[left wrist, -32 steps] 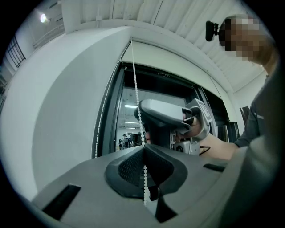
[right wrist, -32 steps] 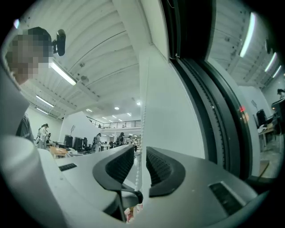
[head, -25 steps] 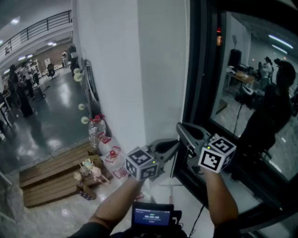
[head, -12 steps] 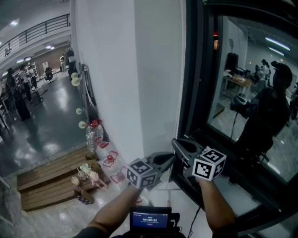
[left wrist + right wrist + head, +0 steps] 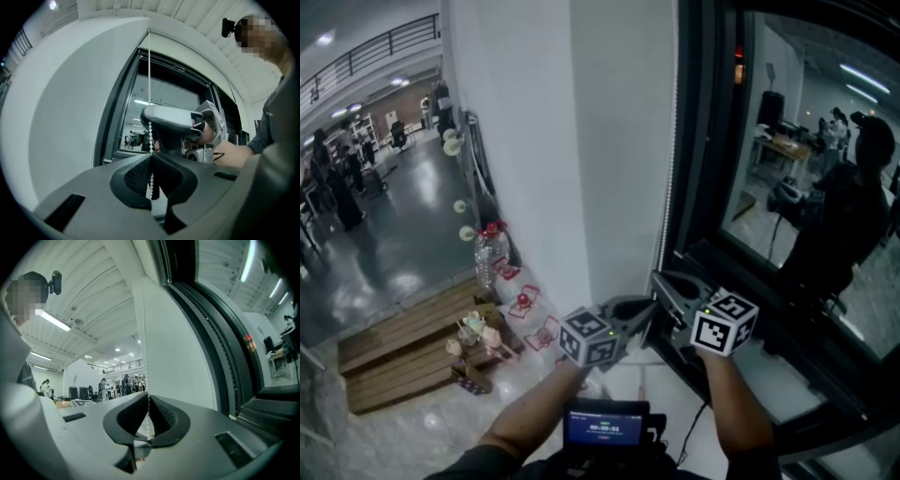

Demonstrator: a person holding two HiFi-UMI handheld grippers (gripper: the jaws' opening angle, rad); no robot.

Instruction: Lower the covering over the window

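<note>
At the window [image 5: 806,169] edge, we clench the left tool [image 5: 151,158] and right tool [image 5: 148,401] on the chain [image 5: 149,70]; no covering shows yet, so most lowering is left.

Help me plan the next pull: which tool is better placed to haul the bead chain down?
Right, marginally. Both tools are shut on the bead chain, but the right tool grips it above the left tool, so it probably has more downward travel left.
</note>
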